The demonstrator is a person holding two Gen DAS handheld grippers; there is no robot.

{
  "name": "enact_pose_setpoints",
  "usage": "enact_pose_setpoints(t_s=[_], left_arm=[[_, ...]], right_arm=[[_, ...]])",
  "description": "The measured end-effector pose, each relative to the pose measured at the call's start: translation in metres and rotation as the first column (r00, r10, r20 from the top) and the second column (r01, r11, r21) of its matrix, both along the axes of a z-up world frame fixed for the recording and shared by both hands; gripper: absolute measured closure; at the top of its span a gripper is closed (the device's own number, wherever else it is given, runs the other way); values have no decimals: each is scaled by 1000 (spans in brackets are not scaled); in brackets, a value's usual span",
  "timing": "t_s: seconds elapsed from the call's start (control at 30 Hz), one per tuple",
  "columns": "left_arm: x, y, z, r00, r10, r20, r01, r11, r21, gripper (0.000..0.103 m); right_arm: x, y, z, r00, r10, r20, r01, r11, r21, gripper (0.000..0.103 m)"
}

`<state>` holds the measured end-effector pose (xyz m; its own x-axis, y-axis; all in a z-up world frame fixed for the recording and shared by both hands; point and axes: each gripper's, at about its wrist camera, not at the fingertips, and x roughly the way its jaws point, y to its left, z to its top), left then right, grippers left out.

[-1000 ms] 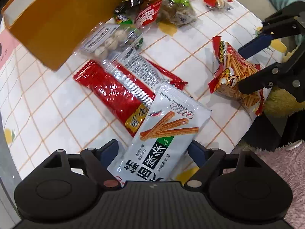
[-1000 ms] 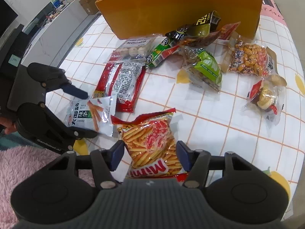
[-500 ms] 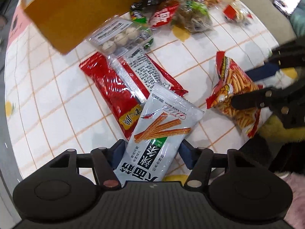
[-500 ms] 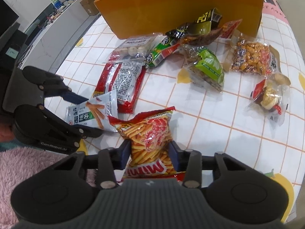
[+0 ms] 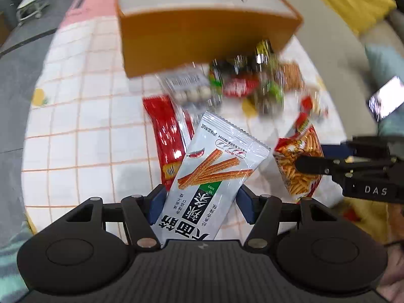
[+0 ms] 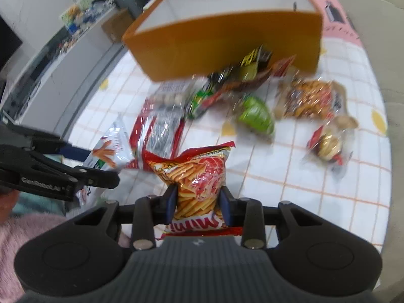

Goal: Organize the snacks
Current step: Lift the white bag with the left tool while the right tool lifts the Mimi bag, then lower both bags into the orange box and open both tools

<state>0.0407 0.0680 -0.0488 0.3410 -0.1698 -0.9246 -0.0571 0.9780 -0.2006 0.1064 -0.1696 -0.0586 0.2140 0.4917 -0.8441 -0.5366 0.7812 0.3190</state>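
My left gripper (image 5: 199, 203) is shut on a white spicy-stick snack packet (image 5: 214, 174) and holds it lifted above the table. My right gripper (image 6: 198, 203) is shut on a red Mimi shrimp-stick bag (image 6: 197, 176), also lifted. Each gripper shows in the other's view: the right one with the red bag (image 5: 298, 161), the left one with the white packet (image 6: 108, 149). An open orange box (image 6: 227, 38) stands at the far side of the table, beyond the snacks, and also shows in the left wrist view (image 5: 202, 30).
Several loose snacks lie in front of the box: a long red pack (image 6: 156, 131), a quail-egg pack (image 5: 189, 88), a green pack (image 6: 257, 116), a peanut bag (image 6: 310, 98), a small candy bag (image 6: 328, 144). The checked tablecloth (image 6: 290, 176) ends near me. A phone (image 5: 385, 98) lies right.
Both grippers have closed on their packets and lifted them off the table. Both views have tilted up toward the orange box, and the background is motion-blurred.
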Motion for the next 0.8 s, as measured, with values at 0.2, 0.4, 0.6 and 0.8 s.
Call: enact_pose_setpoints(t_s=[0.2, 0.4, 0.6, 0.8], left_arm=[[18, 1, 47, 987, 95, 132, -93, 995, -24, 34], [55, 7, 98, 950, 169, 262, -152, 985, -84, 34], [105, 5, 125, 931, 175, 319, -162, 984, -69, 34], [155, 7, 123, 935, 189, 301, -189, 982, -28, 34]], right_arm=[[15, -11, 38, 992, -71, 103, 64, 996, 67, 70], [42, -11, 80, 972, -113, 206, 86, 987, 135, 70], [86, 5, 111, 949, -148, 279, 98, 977, 188, 70], [136, 34, 114, 941, -158, 298, 113, 980, 163, 70]])
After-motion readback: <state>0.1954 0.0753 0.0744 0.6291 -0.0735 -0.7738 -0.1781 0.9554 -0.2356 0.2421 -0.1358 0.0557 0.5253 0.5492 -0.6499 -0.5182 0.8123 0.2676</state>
